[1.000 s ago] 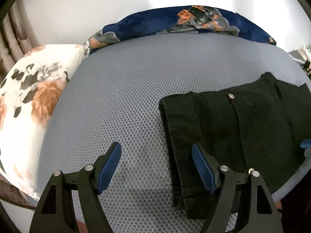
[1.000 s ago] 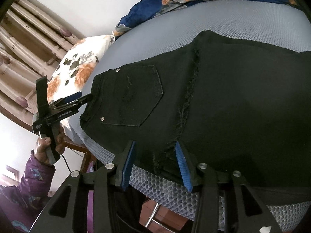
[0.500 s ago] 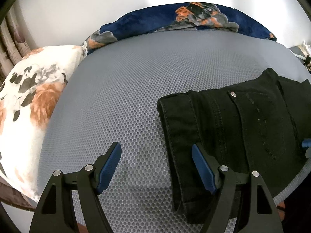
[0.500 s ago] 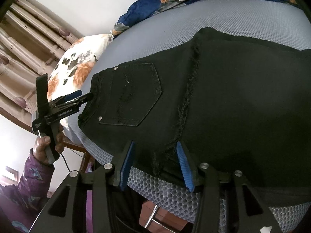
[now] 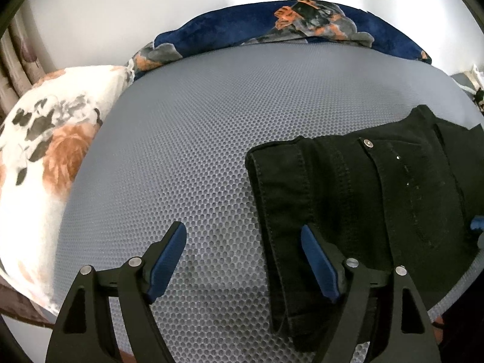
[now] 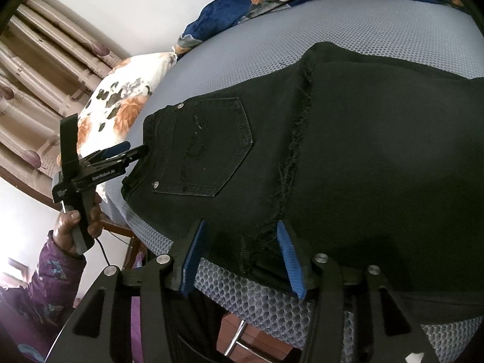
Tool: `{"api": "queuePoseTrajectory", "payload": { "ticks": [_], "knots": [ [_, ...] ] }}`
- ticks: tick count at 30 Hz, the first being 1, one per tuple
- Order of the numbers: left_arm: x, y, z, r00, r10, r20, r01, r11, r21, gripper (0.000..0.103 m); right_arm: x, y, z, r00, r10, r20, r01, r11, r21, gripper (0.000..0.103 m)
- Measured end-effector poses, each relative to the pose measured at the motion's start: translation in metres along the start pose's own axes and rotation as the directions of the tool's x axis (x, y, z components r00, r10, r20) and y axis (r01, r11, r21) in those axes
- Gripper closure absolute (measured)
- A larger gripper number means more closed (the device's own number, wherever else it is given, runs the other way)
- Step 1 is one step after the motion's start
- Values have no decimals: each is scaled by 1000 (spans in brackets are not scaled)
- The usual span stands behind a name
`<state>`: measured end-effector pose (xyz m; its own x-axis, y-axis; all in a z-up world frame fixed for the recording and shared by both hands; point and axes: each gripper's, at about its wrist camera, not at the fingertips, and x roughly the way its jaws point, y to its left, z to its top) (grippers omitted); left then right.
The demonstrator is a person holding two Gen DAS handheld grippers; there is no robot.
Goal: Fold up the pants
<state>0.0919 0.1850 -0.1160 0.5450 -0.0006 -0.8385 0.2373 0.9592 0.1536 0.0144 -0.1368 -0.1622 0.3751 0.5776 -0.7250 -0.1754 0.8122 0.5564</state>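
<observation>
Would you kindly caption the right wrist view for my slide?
Open right claw straddling the near edge of black pants on a grey mesh mattress.

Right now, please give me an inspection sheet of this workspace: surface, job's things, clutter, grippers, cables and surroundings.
Surface: grey honeycomb mesh mat on a bed, bare on its left part.
Job's things: black jeans lying flat, back pocket up, waistband toward the pillow.
Clutter: white floral pillow at the mat's left edge; navy floral blanket along the far edge.
Grippers: left gripper open, jaws just widening, one finger over the waistband, nothing pinched. Right gripper open, jaws just widening, astride the jeans' near edge, pads apart from the cloth.
Cables: thin black cable below the left handle.
Surroundings: white wall; patterned curtain.
</observation>
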Motion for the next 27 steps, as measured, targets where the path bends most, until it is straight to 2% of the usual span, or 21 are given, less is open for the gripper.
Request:
{"api": "queuePoseTrajectory", "payload": {
  "ticks": [2,4,6,9,15,21,27],
  "knots": [
    [2,10,1,998,-67,-15,66,997,-49,25,0,0,0,1000,1,-1,-1,1000,1,55],
    [5,27,0,985,-172,-23,168,977,-129,24,0,1,-1,1000,2,0,-2,1000,2,55],
    [9,48,-3,957,-290,-22,279,935,-222,24,2,1,-3,1000,4,0,-4,1000,0,54],
    [14,67,-9,922,-387,-5,369,882,-293,25,3,2,-5,1000,8,1,-8,1000,-2,53],
    [20,70,-14,871,-491,-6,464,827,-318,24,4,4,-1,1000,10,-1,-10,1000,-8,51],
    [25,64,0,840,-542,-12,509,797,-324,24,-6,10,-1,999,0,41,1,1000,-28,49],
    [25,46,6,824,-565,-54,531,801,-277,24,-47,-4,-2,988,-50,143,49,999,9,49]
  ]
}}
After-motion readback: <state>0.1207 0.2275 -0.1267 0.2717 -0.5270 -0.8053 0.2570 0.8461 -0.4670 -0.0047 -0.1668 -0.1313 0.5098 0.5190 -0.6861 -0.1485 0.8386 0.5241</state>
